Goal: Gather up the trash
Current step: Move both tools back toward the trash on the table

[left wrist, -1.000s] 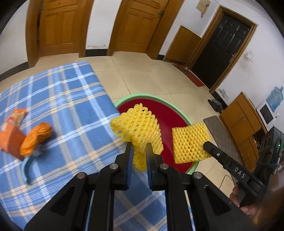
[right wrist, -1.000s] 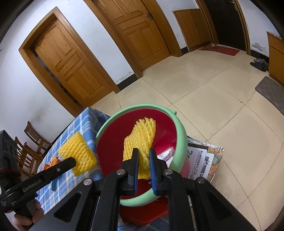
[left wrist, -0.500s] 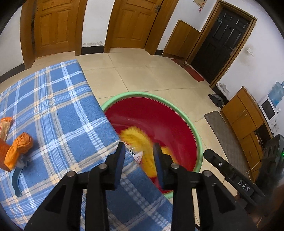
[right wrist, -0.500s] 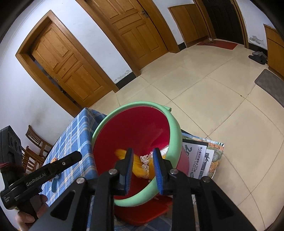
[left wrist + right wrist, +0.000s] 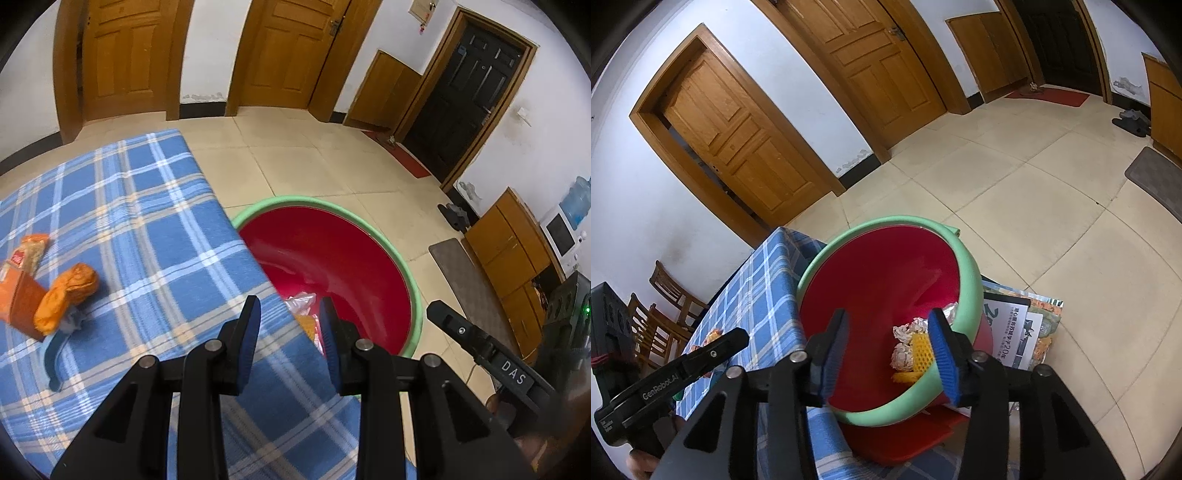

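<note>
Blue plaid tablecloth (image 5: 122,206), round red basin (image 5: 964,295) with smooth green rim beside it, left gripper (image 5: 290,325) parted and empty, right gripper (image 5: 888,338) opening, empty, above yellow foam netting (image 5: 921,349) and crumpled foil (image 5: 905,354) lying in basin.

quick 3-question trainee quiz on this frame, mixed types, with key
1. True or false: the yellow foam net lies inside the basin.
2. What is still on the tablecloth? A) orange wrappers B) a cup C) a book
3. Is anything held by the left gripper or the right gripper?

Key: 1 true. 2 A: orange wrappers. 3 No; both are empty, and the right jaws are opening.
</note>
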